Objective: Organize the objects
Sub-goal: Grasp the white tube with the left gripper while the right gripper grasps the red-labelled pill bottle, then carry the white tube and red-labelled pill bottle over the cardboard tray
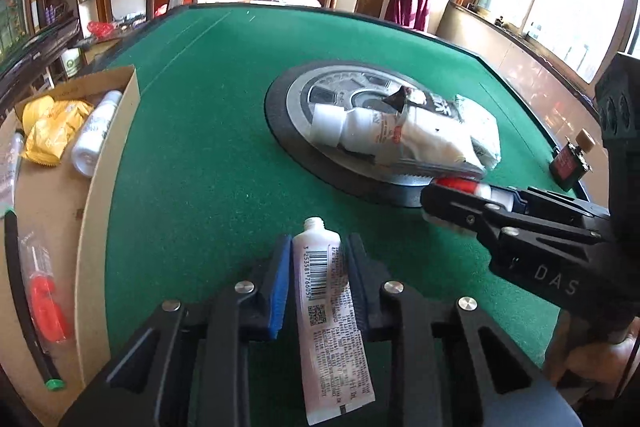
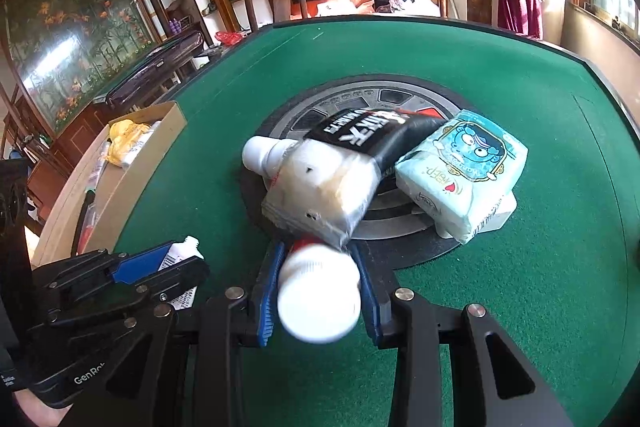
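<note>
A white tube [image 1: 328, 323] with a barcode and a bare threaded neck lies between the blue pads of my left gripper [image 1: 318, 247], which is shut on it just above the green felt. The right wrist view shows this same tube [image 2: 185, 247] poking out of the left gripper [image 2: 192, 261] at lower left. My right gripper [image 2: 318, 251] is shut on a white bottle [image 2: 318, 301] with a red band, its white end facing the camera. From the left wrist, the right gripper [image 1: 432, 203] reaches in from the right at the disc's near edge, with the bottle [image 1: 464, 185] in it.
A cardboard box [image 1: 102, 163] at the table's left edge holds a yellow packet [image 1: 50, 131], a white bottle [image 1: 96, 135], a red packaged item [image 1: 46, 303] and a black pen. On the central disc [image 2: 340, 99] lie a white bottle, a black-and-clear bag [image 2: 332, 183] and a pale blue tissue pack [image 2: 460, 175]. A small dark red bottle [image 1: 568, 163] stands far right.
</note>
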Tool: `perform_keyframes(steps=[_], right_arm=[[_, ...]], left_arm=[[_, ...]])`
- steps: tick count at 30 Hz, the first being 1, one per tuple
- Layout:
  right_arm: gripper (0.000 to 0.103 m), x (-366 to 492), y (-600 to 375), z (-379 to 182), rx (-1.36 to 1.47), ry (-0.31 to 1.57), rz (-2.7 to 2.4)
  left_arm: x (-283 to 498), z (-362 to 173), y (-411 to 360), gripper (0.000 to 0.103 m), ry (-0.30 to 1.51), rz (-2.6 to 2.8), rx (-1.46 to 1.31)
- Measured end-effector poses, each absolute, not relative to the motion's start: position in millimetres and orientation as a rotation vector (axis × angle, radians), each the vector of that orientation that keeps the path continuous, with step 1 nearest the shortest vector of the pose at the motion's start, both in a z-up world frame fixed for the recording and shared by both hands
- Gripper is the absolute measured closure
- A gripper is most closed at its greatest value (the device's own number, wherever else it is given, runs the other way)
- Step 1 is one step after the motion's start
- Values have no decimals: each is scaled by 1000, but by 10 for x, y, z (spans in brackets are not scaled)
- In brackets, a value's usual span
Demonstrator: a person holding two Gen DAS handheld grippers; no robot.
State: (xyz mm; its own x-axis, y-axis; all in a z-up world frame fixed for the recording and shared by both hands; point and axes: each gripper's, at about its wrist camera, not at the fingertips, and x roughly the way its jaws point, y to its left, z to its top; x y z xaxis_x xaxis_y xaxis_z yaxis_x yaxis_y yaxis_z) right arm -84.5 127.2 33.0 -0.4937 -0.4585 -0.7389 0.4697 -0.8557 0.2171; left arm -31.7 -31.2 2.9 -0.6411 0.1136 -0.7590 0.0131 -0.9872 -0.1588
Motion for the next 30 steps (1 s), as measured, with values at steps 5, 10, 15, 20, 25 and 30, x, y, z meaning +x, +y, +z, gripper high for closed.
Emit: perform_keyframes(steps=[5, 10, 15, 20, 25, 30], right_arm=[[66, -781, 1239, 395, 1120, 15, -2318], [66, -779, 1200, 356, 1133, 26, -2307], [65, -800, 1160, 276, 1169, 43, -2292], [57, -768, 1069, 195, 1220, 125, -2275], [49, -718, 1059, 207, 1239, 197, -2294], [49, -663, 1050, 213, 1248, 233, -2294]], left_arm=[[-276, 126, -268, 78, -188, 2817, -1257], [-316, 68, -283, 78, -208, 2797, -1296], [-333, 21, -273, 77, -199, 2793, -1332], [-310, -23, -280, 77, -188, 2769, -1375], [-212, -60, -291, 64, -155, 2754, -1413], [-124, -82, -302, 48, -119, 2773, -1403]])
